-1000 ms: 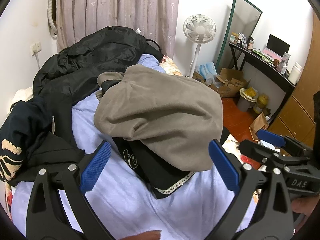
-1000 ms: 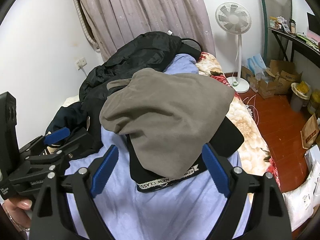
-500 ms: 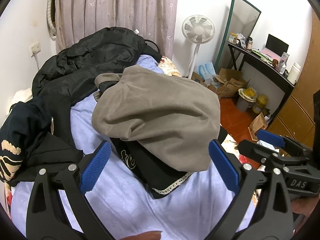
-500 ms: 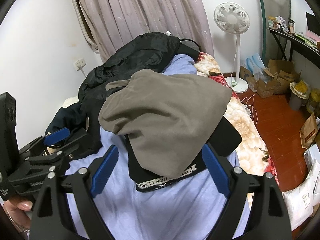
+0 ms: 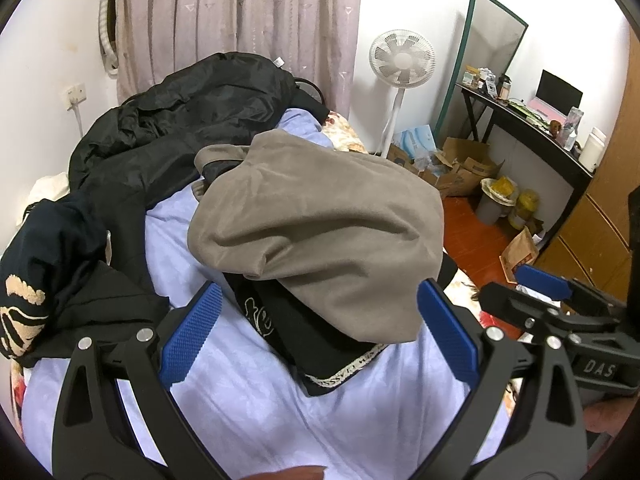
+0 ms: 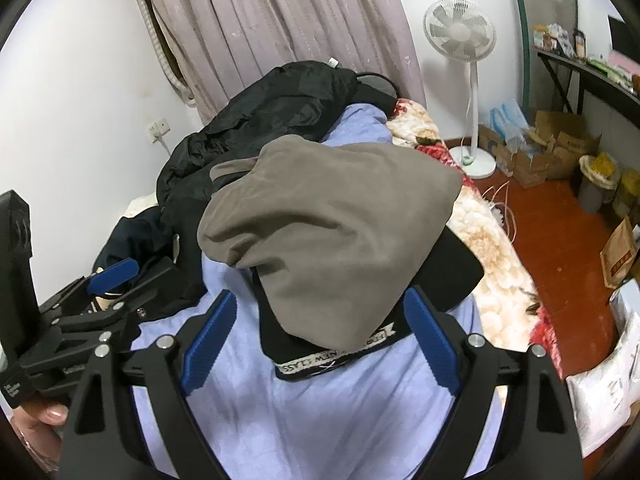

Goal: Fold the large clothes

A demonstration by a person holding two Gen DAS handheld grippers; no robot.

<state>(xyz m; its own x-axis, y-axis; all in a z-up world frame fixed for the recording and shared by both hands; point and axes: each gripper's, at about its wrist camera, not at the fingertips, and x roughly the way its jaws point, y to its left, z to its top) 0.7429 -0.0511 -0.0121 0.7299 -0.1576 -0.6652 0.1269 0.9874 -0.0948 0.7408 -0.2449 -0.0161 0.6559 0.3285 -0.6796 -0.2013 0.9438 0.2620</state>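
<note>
The bed [image 5: 280, 420] has a pale lilac sheet [image 6: 320, 420], and every place below is given from it. At its far end, by the curtain [image 5: 240, 20], lies a big black jacket [image 5: 192, 120]. On the middle of the bed lies a grey-brown garment [image 5: 320, 232], bunched up, not folded. It rests on a black garment [image 5: 320, 340] that lies flat on the sheet. The near hem of the black garment has a pale band with letters; in the right wrist view I can read about "MEN CLASS", the other letters are too small. A pale drawing is printed on the black cloth near its left edge. On the left side of the bed there is a dark garment [image 5: 44, 264] with a beige printed pattern.

To the right of the bed, on the red floor [image 6: 560, 248], stand a white fan [image 6: 460, 32], cardboard boxes [image 5: 460, 168] and a black counter [image 5: 532, 132] with small bottles, beside a mirror [image 5: 492, 48].

The left tongs [image 5: 318, 336] hang over the near part of the bed, fully released, nothing between the blue pads [image 5: 192, 336]; the grey-brown garment is seen between them, farther away. The right tongs [image 6: 318, 340] are also released and empty, at the same near end. On the right tongs' body, in the left wrist view, the letters "DAS" can be read.
</note>
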